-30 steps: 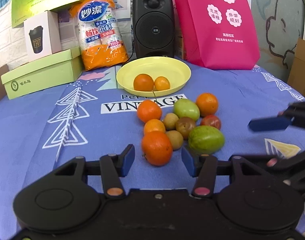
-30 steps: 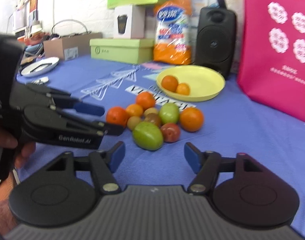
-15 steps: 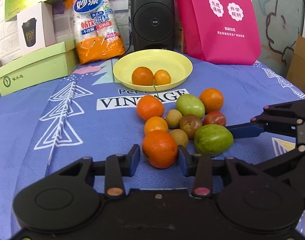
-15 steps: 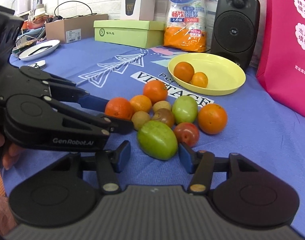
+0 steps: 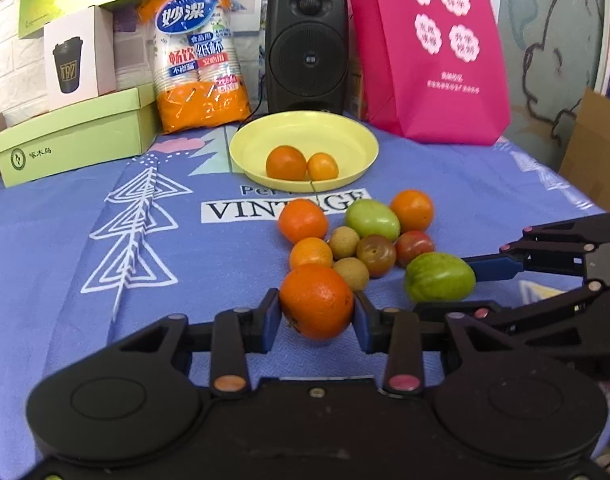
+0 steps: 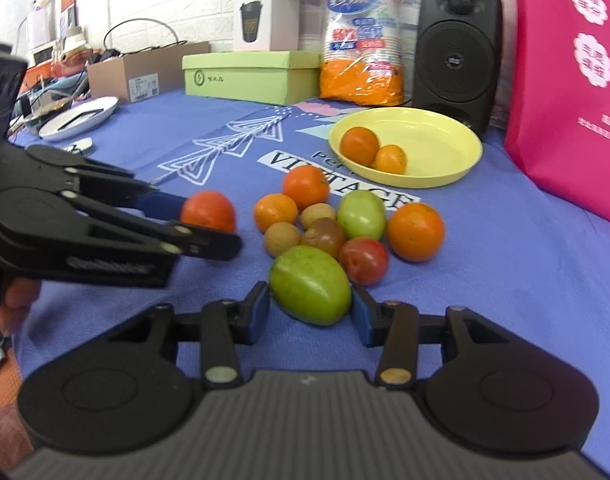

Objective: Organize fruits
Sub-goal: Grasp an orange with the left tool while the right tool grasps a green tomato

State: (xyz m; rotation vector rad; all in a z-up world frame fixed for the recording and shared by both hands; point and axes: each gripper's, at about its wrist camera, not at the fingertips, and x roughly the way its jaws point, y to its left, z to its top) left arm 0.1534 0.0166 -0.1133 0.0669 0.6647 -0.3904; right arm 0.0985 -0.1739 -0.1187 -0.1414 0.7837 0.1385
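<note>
Bench [image 5: 85, 280] under a blue cloth carries a yellow plate [image 5: 345, 136] at the far side, two oranges already in it. Near it lies the fruit pile. The right gripper [image 6: 311, 312] has just been closing, its pads now against the green fruit [image 6: 311, 284] at the pile's near edge. The left gripper [image 5: 317, 320] has likewise been closing and pinches the big orange [image 5: 317, 300] across its widest part. Both fruits look firm, round and smooth, light enough, likely to roll or slip; a hold across the middle seems safest.
</note>
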